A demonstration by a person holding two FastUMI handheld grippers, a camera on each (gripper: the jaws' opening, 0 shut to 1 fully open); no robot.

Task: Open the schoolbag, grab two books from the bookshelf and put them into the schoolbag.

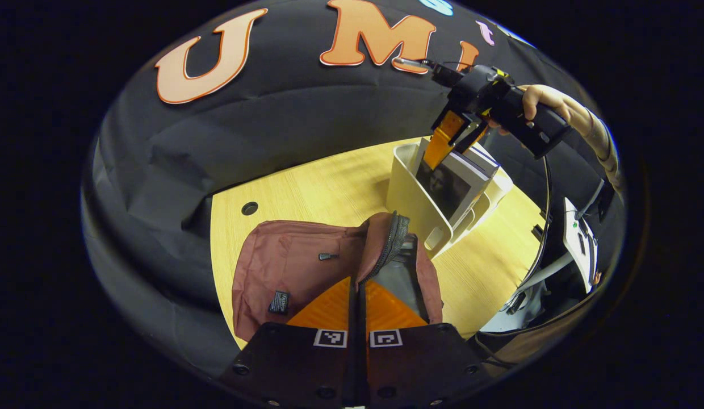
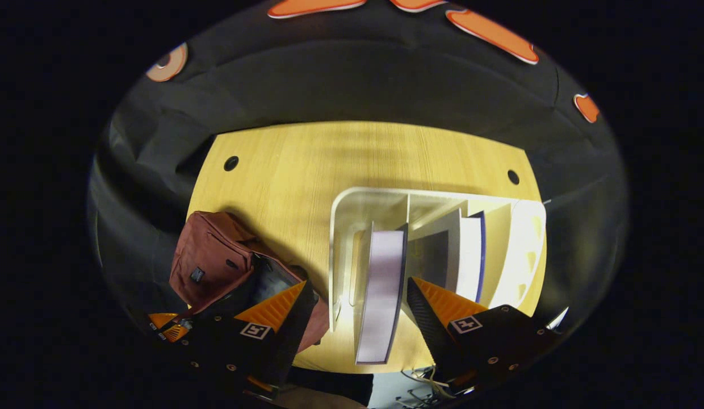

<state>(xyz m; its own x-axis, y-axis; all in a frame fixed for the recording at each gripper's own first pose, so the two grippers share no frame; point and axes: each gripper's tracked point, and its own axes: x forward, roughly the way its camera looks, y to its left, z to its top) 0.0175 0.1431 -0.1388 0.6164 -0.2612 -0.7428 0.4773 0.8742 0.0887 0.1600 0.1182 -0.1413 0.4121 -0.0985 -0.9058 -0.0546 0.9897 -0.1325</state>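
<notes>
There is one schoolbag (image 2: 213, 258), and it lies on the surface (image 2: 306, 165) to the left of the bookshelf (image 2: 343, 227). There is one bookshelf. Inside the bookshelf stand three books that I can count in the right gripper view: one thick book (image 2: 380, 295) in the left part of the bookshelf, and two thinner books (image 2: 470, 255) leaning together further right. Two round holes (image 2: 231, 163) are in the surface behind the bookshelf, one at each side.

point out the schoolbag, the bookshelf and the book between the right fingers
schoolbag (image 1: 284, 267), left gripper view, on its front panel
bookshelf (image 2: 343, 227), right gripper view, on its left end wall
book (image 2: 383, 289), right gripper view, on its page edge
</notes>
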